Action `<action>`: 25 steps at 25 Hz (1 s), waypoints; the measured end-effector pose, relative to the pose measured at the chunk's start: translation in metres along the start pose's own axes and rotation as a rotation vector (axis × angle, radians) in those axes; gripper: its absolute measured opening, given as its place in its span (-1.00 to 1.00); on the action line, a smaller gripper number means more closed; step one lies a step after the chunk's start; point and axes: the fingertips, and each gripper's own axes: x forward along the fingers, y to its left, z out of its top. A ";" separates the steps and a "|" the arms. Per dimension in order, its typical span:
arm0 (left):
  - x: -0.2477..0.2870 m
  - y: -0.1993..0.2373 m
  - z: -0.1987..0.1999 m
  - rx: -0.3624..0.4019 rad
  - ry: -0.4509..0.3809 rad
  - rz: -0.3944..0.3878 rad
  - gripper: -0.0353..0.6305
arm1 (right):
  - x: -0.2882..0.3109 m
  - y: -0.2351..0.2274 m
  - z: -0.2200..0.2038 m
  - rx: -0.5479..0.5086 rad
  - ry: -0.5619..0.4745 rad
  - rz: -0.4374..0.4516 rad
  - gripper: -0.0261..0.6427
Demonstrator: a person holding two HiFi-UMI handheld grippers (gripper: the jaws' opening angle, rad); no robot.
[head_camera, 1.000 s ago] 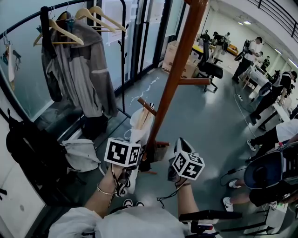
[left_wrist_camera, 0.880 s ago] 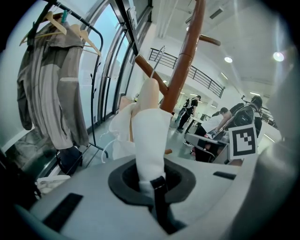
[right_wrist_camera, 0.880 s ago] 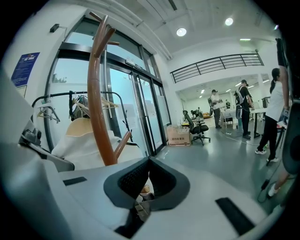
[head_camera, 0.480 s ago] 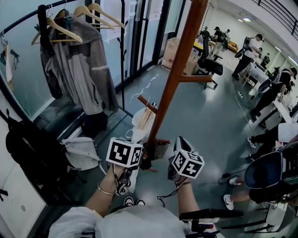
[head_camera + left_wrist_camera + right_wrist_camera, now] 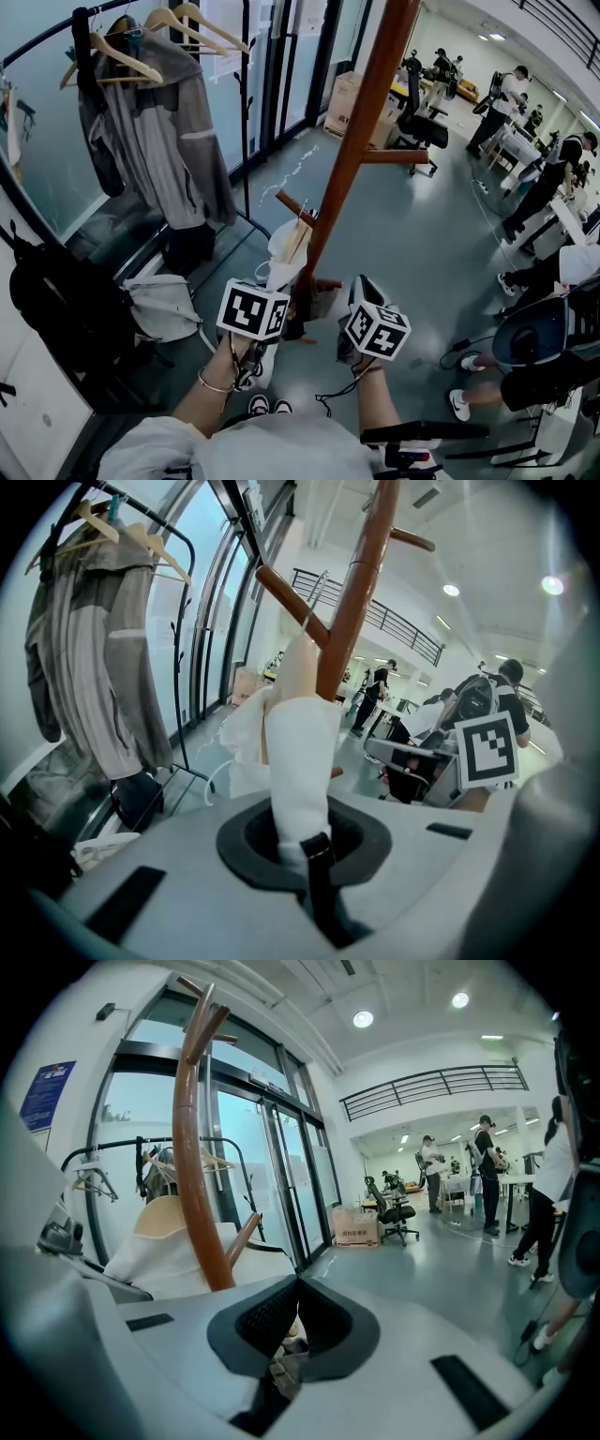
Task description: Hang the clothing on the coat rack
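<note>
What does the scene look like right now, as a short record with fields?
Rack: brown coat rack, upright
Garment: white garment by its lower peg; hooked or not, unclear
Left gripper: shut on the white garment
Right gripper: shut, seemingly empty, beside the rack
Background: grey jacket on a hanger

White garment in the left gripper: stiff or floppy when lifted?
Probably floppy: the white garment bunches and folds above the left gripper. Likely light, since a narrow pinch holds it. It could slip along the smooth wooden peg.
</note>
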 end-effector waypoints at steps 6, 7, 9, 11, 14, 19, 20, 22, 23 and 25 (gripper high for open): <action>0.003 0.000 -0.003 0.004 0.005 0.001 -0.85 | 0.001 -0.001 -0.003 0.003 0.006 -0.001 -0.85; 0.003 0.000 -0.003 0.005 0.007 0.001 -0.85 | 0.001 -0.001 -0.003 0.004 0.007 -0.001 -0.85; 0.004 -0.001 -0.004 0.009 0.009 0.003 -0.85 | 0.000 -0.001 -0.004 0.004 0.010 -0.001 -0.85; 0.004 -0.001 -0.006 0.012 0.013 0.004 -0.85 | 0.000 -0.001 -0.005 0.005 0.012 -0.001 -0.85; 0.006 0.000 -0.008 0.013 0.019 0.005 -0.85 | 0.000 0.001 -0.007 0.006 0.016 0.002 -0.85; 0.010 -0.001 -0.012 0.012 0.028 0.004 -0.85 | 0.000 -0.001 -0.010 0.009 0.019 0.002 -0.85; 0.011 -0.001 -0.013 0.011 0.029 0.003 -0.85 | 0.000 -0.001 -0.010 0.009 0.021 0.001 -0.85; 0.012 0.000 -0.015 0.007 0.032 0.002 -0.85 | 0.000 -0.001 -0.011 0.009 0.022 0.000 -0.85; 0.012 0.001 -0.015 0.004 0.034 0.002 -0.85 | 0.000 -0.001 -0.011 0.009 0.023 0.000 -0.85; 0.013 0.002 -0.017 -0.002 0.038 0.001 -0.85 | -0.001 -0.001 -0.012 0.009 0.025 -0.002 -0.85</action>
